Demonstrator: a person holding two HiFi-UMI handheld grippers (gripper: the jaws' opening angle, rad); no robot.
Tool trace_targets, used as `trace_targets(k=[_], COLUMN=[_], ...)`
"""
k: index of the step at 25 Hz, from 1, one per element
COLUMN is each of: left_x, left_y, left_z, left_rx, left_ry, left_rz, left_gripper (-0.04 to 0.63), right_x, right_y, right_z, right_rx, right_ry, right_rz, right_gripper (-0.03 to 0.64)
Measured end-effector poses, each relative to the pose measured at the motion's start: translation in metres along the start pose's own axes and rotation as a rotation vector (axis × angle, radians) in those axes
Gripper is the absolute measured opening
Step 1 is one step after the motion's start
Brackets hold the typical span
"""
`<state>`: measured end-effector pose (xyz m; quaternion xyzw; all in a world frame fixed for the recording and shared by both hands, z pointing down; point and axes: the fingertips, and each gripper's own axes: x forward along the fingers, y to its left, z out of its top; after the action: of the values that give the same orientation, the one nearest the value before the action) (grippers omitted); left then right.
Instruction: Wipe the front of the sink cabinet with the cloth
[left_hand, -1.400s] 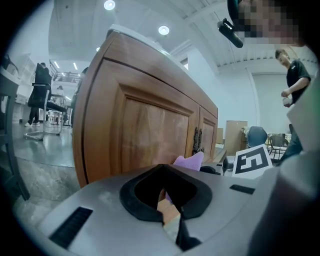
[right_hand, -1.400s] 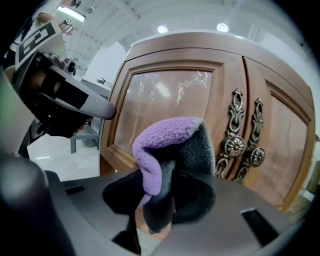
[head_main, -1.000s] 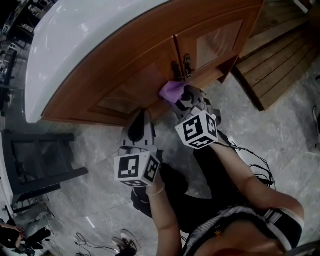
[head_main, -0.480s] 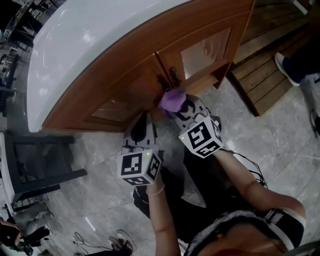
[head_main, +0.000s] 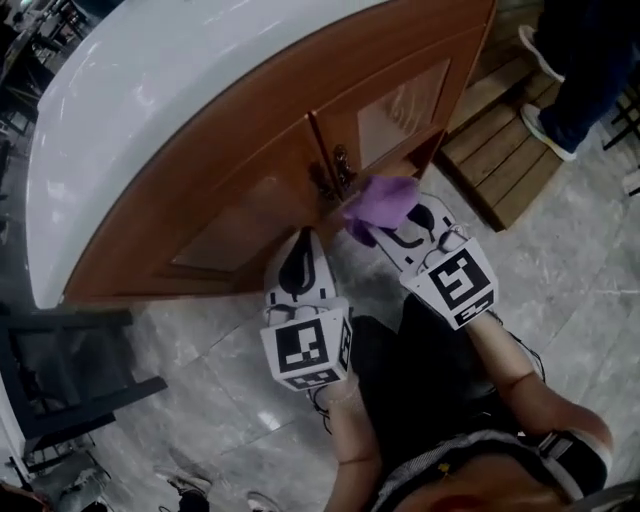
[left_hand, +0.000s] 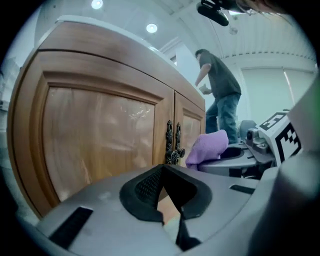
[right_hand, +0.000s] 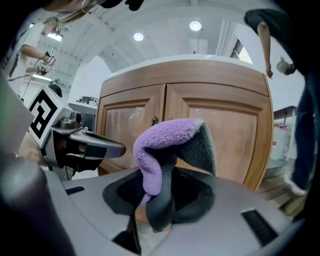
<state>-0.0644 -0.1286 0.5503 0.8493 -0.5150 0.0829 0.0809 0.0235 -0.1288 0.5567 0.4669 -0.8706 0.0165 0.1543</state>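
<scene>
The sink cabinet has two brown wooden doors (head_main: 250, 215) under a white countertop (head_main: 170, 90), with dark metal handles (head_main: 340, 172) where the doors meet. The purple cloth (head_main: 382, 205) is folded over the tip of my right gripper (head_main: 400, 228), which is shut on it. It sits just right of the handles, low on the right door; contact with the wood cannot be told. In the right gripper view the cloth (right_hand: 167, 145) stands up from the jaws in front of the doors. My left gripper (head_main: 298, 258) is shut and holds nothing, pointing at the left door's lower edge.
A wooden step (head_main: 500, 150) lies on the grey stone floor right of the cabinet. Another person's legs and shoes (head_main: 560, 90) are at the top right. A dark metal frame (head_main: 70, 370) stands at the left. The holder's knees are below the grippers.
My right gripper has carried the cloth from the handles to the right along the right door. The left gripper has stayed below the left door. Someone's legs have come in at the top right.
</scene>
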Motion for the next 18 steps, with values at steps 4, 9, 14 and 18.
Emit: trace_targets(k=[4, 9, 14, 18], left_x=[0.009, 0.016, 0.017, 0.025], left_y=[-0.019, -0.03, -0.036, -0.042], left_z=[0.035, 0.065, 0.071, 0.067], left_rx=[-0.043, -0.001, 0.032, 0.068], left_ry=[-0.027, -0.057, -0.054, -0.043], left_rz=[-0.094, -0.12, -0.102, -0.076], left_gripper=[0.0, 0.0, 0.0, 0.0], right_x=[-0.022, -0.025, -0.02, -0.007], right_y=[-0.029, -0.043, -0.041, -0.043], right_z=[0.052, 0.092, 0.116, 0.113], right_rx=[-0.063, -0.078, -0.137, -0.206], right_ry=[0.017, -0.02, -0.043, 0.017], right_rz=[-0.075, -0.052, 0.019, 0.072], right_gripper=[0.179, 0.181, 0.18, 0.179])
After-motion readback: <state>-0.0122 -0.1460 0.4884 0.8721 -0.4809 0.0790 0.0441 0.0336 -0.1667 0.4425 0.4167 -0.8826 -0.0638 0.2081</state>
